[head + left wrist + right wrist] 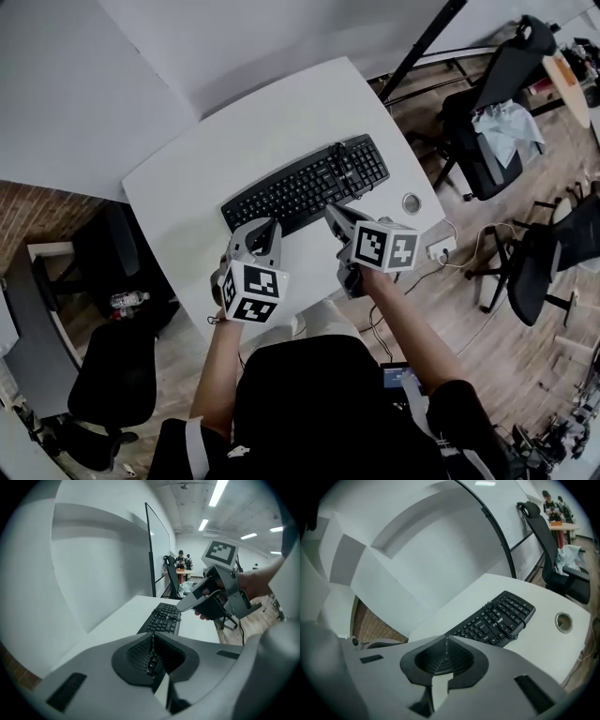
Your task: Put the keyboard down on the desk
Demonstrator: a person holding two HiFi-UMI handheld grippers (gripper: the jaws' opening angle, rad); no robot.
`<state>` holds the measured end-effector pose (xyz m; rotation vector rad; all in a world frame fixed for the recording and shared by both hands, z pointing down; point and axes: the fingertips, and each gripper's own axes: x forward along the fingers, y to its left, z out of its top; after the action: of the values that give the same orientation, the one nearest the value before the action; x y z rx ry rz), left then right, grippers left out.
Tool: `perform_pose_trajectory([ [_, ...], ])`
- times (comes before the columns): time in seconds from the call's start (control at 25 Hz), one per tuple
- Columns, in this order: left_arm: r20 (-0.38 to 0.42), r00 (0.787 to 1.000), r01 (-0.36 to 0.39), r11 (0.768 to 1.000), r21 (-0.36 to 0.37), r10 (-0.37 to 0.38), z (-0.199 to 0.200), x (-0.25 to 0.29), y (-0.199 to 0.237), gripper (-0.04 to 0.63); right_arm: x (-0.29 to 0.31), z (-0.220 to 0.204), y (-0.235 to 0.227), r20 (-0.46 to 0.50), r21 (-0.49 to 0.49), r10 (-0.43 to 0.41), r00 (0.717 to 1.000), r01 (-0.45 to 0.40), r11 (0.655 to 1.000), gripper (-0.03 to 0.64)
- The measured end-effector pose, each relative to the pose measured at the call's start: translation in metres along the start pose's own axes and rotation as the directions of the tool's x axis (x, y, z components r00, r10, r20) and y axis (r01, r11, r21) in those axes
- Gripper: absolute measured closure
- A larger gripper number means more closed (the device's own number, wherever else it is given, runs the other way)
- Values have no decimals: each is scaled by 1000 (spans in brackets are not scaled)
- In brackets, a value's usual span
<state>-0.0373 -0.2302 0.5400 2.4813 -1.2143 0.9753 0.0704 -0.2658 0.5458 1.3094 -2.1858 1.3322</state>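
Observation:
A black keyboard [305,187] lies flat on the white desk [253,122], with its cable [342,167] wound round its right part. My left gripper [265,228] hovers over the desk just in front of the keyboard's left end, jaws shut with nothing between them. My right gripper [336,214] sits at the keyboard's front edge near the middle, also shut and empty. In the left gripper view the keyboard [164,619] is ahead of the shut jaws [152,641], and the right gripper [186,605] hangs over it. The right gripper view shows the keyboard [497,618] beyond its shut jaws [443,644].
A round cable hole [412,202] is in the desk right of the keyboard. A white adapter [441,247] hangs at the desk's right edge. Black office chairs [492,112] stand to the right, another [112,375] at the lower left. White wall panels rise behind the desk.

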Motion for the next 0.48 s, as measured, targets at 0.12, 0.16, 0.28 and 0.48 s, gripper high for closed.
perform_pose_trajectory([
  [0.12, 31, 1000, 3, 999, -50, -1, 11, -18, -2, 580, -17, 9, 23, 55, -72, 10, 998, -6, 997, 568],
  [0.16, 45, 999, 1, 998, -60, 1, 15, -26, -3, 581, -24, 12, 31, 78, -100, 7, 997, 0, 995, 569],
  [0.28, 95, 995, 2, 997, -80, 5, 27, -48, -4, 581, -43, 20, 51, 151, -191, -8, 988, 37, 981, 573],
  [0.48, 193, 981, 10, 998, -63, 3, 56, -89, -8, 581, -71, 24, 85, 230, -262, 10, 973, 52, 964, 574],
])
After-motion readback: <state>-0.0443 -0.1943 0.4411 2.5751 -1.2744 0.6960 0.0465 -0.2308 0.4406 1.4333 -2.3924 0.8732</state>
